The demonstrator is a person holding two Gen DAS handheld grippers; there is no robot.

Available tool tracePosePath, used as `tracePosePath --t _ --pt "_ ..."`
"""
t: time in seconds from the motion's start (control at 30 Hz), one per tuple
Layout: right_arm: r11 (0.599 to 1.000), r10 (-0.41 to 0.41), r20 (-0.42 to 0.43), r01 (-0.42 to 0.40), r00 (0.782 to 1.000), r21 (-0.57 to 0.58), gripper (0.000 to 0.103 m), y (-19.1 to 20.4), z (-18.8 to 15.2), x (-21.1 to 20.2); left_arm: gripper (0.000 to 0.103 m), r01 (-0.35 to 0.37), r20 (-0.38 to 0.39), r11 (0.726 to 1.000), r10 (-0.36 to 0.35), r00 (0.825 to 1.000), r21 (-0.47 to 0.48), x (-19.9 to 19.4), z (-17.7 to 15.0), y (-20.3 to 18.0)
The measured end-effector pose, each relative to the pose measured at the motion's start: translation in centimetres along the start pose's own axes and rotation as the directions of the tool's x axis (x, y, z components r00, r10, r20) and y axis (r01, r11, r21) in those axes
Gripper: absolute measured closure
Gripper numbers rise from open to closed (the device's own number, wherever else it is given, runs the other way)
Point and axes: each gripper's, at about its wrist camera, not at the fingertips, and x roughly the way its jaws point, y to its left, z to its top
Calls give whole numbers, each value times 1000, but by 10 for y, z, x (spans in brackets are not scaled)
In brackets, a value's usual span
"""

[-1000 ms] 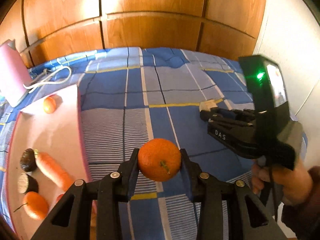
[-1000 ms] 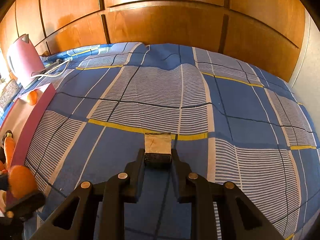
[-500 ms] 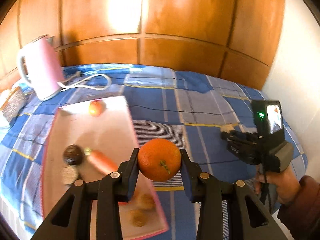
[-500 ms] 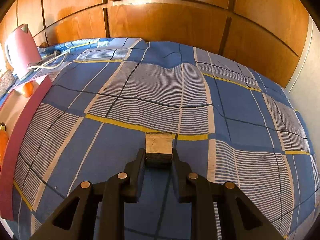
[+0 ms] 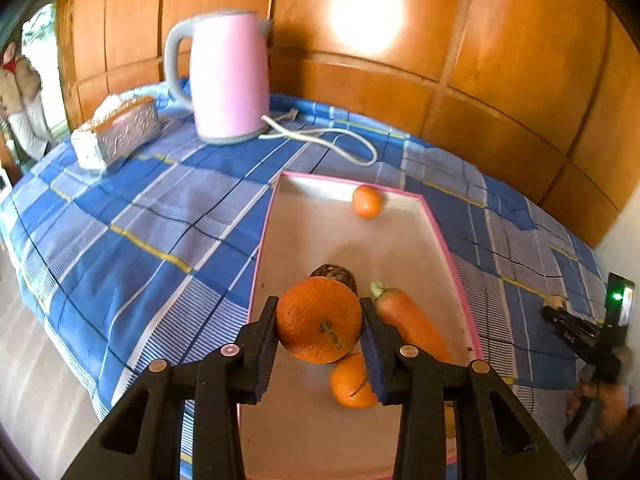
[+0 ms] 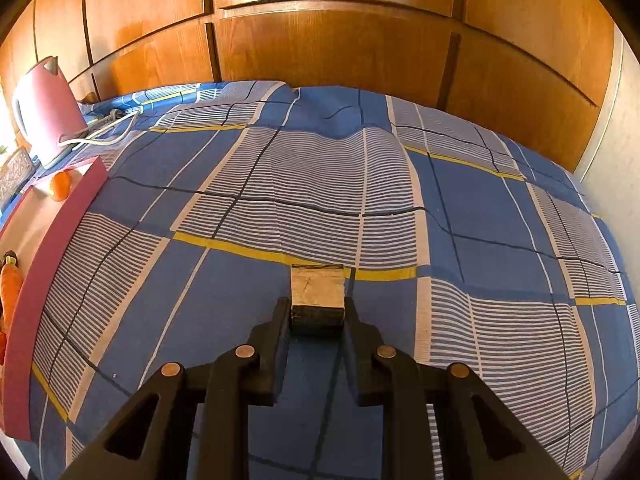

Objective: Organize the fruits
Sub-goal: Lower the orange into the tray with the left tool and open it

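Observation:
My left gripper (image 5: 319, 324) is shut on a large orange (image 5: 312, 316), stem towards the camera, and holds it above the near half of a white tray with a pink rim (image 5: 280, 208). In the tray lie a carrot (image 5: 412, 326), a second orange (image 5: 350, 388) under the held one, a dark round fruit (image 5: 338, 272) and a small orange (image 5: 367, 201) at the far end. My right gripper (image 6: 317, 314) is shut on a small wooden block (image 6: 317, 290) just over the blue checked cloth, to the right of the tray (image 6: 44, 272).
A pink kettle (image 5: 228, 80) with a white cord (image 5: 340, 138) stands behind the tray, and a silver tissue box (image 5: 116, 132) lies to its left. Wood panelling closes the back. A person (image 5: 20, 92) is at the far left. The hand-held right gripper (image 5: 558, 312) shows at the right edge.
My left gripper has swung left with the orange, from over the bare cloth to above the tray, and has rolled. The right gripper and its block have stayed put.

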Motion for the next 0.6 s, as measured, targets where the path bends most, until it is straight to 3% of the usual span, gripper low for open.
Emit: tracePosePath --t 0.3,0.6 --pt "1000 4 2 -4 1000 3 79 -1 0 1 65 0 -12 996 1 1000 85 20 -8 -30" --pt "1000 1 2 -1 1000 1 79 0 0 1 64 -3 -27 994 6 1000 105 31 -9 -38"
